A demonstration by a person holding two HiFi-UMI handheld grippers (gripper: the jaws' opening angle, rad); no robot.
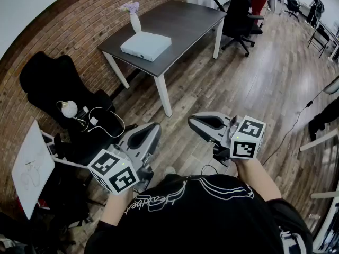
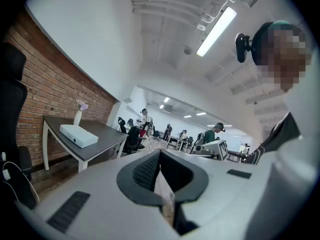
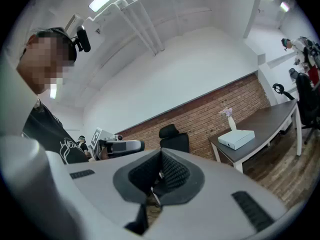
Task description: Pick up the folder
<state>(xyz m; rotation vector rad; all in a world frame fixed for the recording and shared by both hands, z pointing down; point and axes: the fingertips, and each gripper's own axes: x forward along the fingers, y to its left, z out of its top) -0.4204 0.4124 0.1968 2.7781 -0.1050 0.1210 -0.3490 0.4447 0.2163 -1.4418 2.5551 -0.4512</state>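
Observation:
The folder (image 1: pixel 145 45) is a thick white binder lying flat on the dark table (image 1: pixel 185 20), far ahead of both grippers. It also shows in the left gripper view as the folder (image 2: pixel 78 135) and in the right gripper view as the folder (image 3: pixel 239 138). My left gripper (image 1: pixel 142 136) and right gripper (image 1: pixel 207 123) hang side by side over the wooden floor, close to my body and well short of the table. The left gripper (image 2: pixel 159 156) has its jaws pressed together with nothing between them. The right gripper (image 3: pixel 161 156) is shut and empty too.
A white vase with flowers (image 1: pixel 135 20) stands behind the folder by the brick wall. A black armchair (image 1: pixel 58 89) with cables and a lamp sits at the left, with a whiteboard (image 1: pixel 32 165) leaning beside it. A black office chair (image 1: pixel 241 15) stands at the table's far end.

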